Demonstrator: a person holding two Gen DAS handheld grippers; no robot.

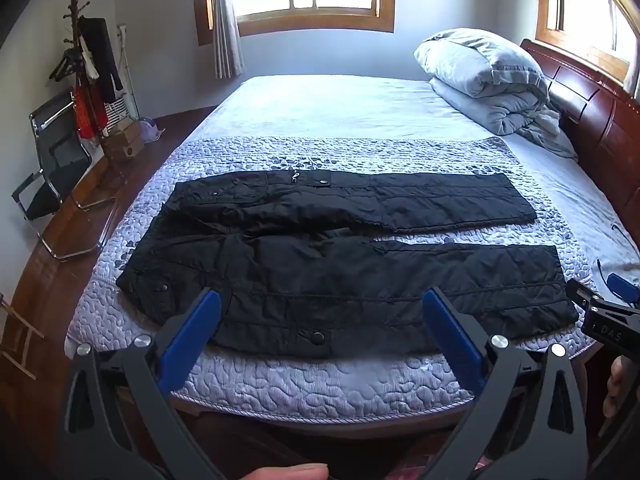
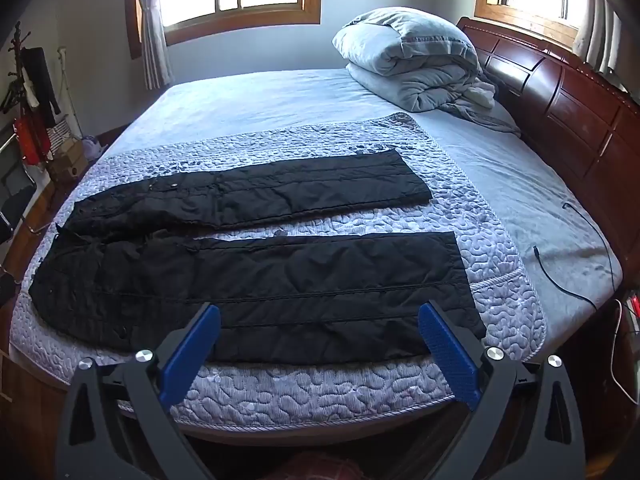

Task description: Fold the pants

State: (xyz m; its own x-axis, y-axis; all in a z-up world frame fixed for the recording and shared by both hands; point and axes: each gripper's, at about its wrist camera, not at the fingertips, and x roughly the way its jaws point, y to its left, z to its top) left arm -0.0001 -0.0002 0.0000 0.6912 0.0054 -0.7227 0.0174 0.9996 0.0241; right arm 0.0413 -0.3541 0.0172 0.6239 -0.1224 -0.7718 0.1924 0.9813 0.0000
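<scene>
The single pair of black quilted padded pants [image 1: 320, 248] lies spread flat across the lilac pebble-stitched quilted cover [image 1: 328, 380] at the near end of the bed [image 1: 340, 108], waist toward 9 o'clock and its two legs running out toward 3 o'clock, a strip of cover showing between them. Nothing is folded yet, so this looks like the very start: the first fold, one leg over the other, is not begun. Two tools hover short of the near leg: the left hand-held gripper [image 1: 322, 320] and the right hand-held gripper [image 2: 320, 330], each released with its blue pads spread wide and nothing between them. The next move likely calls for lowering both onto the near edge, left by the waist, right by the cuff, and pinching the cloth. Farther out, at about 1 o'clock, one rolled grey duvet [image 1: 484, 80] sits by the dark wooden headboard [image 1: 592, 108].
</scene>
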